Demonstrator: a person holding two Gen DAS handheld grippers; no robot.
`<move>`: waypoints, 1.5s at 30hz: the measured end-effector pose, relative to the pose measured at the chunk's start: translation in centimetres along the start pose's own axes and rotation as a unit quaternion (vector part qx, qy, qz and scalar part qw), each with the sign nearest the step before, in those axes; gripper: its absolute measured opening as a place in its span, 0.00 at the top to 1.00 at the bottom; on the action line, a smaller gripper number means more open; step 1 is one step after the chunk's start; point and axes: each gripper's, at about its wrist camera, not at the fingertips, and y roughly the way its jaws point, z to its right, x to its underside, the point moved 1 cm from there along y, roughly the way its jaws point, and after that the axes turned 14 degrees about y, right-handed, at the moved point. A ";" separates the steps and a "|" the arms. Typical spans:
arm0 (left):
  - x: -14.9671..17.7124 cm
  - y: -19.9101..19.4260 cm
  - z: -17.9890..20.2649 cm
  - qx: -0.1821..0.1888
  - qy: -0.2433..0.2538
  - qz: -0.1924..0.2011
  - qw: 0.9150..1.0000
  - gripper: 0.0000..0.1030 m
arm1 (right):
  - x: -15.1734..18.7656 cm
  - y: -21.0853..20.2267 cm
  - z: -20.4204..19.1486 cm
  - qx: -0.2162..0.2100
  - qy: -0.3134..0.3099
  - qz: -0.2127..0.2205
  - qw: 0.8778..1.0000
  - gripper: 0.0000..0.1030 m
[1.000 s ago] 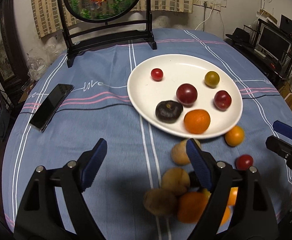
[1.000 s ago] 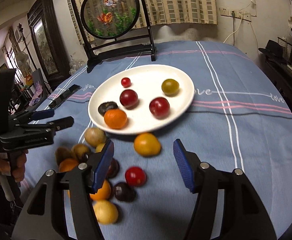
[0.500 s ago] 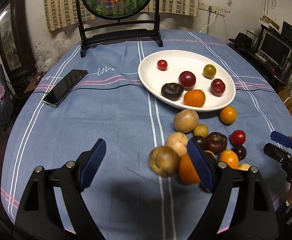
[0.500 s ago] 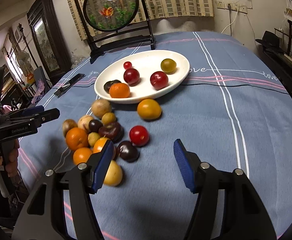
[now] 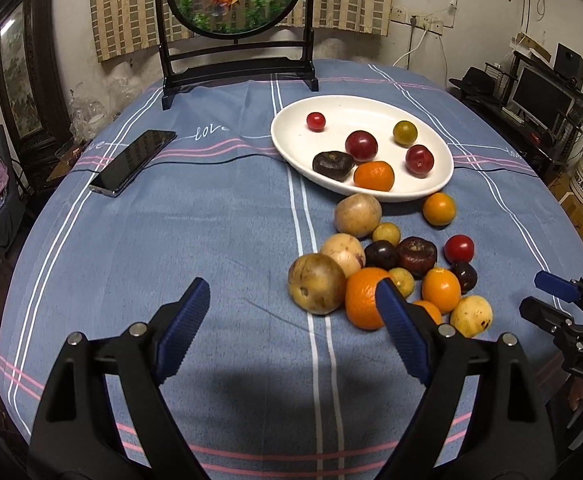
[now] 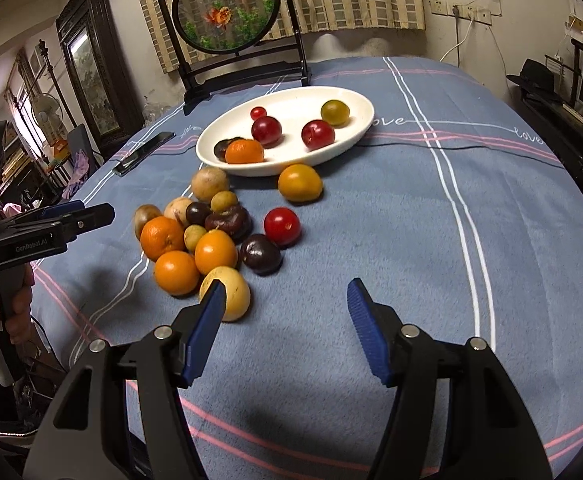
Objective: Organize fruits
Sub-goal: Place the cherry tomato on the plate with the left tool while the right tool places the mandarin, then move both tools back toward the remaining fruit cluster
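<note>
A white oval plate point(image 5: 443, 170) point(image 6: 361, 122) holds several fruits: an orange point(image 5: 374, 176), red plums, a dark fruit, a green one and a small red tomato. A pile of loose fruits lies on the blue tablecloth in front of it: oranges point(image 5: 363, 298) point(image 6: 162, 238), brown kiwis point(image 5: 316, 283), dark plums, a red tomato point(image 6: 282, 226) and a yellow fruit point(image 6: 227, 292). My left gripper point(image 5: 291, 320) is open and empty, near the pile's front left. My right gripper point(image 6: 285, 320) is open and empty, right of the yellow fruit.
A black phone point(image 5: 133, 162) lies left on the cloth. A round goldfish screen on a black stand point(image 5: 235, 20) stands at the back of the table. A desk with a monitor point(image 5: 539, 92) is off to the right.
Both grippers have pulled back toward me and away from the plate. The fruit pile, earlier under the fingers, now lies ahead of them. Both stay open and empty.
</note>
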 end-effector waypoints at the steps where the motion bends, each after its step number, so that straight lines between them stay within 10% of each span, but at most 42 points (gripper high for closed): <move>1: 0.2 0.1 -0.1 0.001 -0.002 -0.002 1.000 0.16 | 0.2 0.2 0.0 0.000 -0.001 -0.004 1.000 0.38; 45: 2.6 1.1 -0.4 0.013 -0.017 -0.027 0.999 0.15 | 2.0 0.8 -1.0 0.015 -0.029 -0.023 0.999 0.38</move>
